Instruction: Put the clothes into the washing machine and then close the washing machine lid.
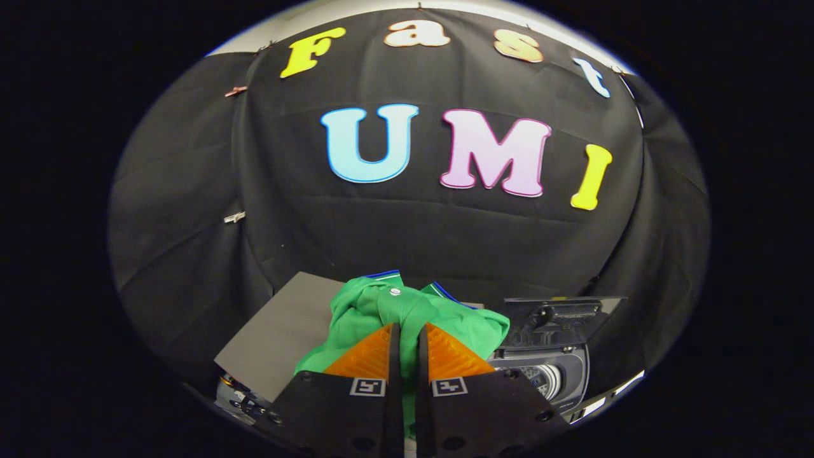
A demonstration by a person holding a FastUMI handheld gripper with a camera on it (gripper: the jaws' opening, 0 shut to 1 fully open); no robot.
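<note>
My tool [408, 334] is pinched nearly closed on the crumpled green cloth garment [407, 308]; next I must carry it to the grey open-lidded washing machine [550, 369] at three o'clock.

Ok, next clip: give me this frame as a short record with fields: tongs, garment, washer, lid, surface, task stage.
tongs: tongs closed on a fold of the shirt, fingers nearly together
garment: green shirt, bunched, held up between and ahead of the fingers
washer: washer low and to the right of the fingers, drum opening visible
lid: lid raised, standing behind the opening
surface: grey mat under and left of the shirt
task stage: shirt gripped, not yet in the washer; lid not yet closed
</note>
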